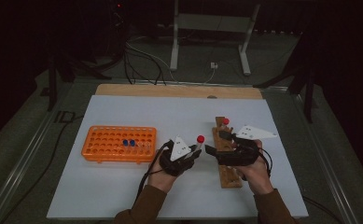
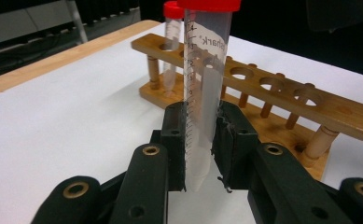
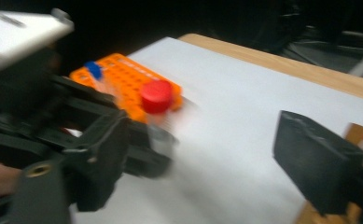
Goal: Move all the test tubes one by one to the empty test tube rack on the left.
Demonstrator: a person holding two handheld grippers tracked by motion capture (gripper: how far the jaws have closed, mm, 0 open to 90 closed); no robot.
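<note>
The left tongs (image 2: 200, 140) clamp a clear, red-capped plastic tube (image 2: 202, 93) upright above the white counter (image 1: 123, 186), just beside the wooden tube rack (image 1: 226, 158). The right tongs (image 3: 198, 154) stand wide over that rack. An orange plastic tube tray (image 1: 118, 143) sits farther left.

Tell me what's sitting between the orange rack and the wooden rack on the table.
In the high view, the left gripper sits between the orange rack and the wooden rack, shut on a red-capped tube held upright. Otherwise just bare white table.
</note>
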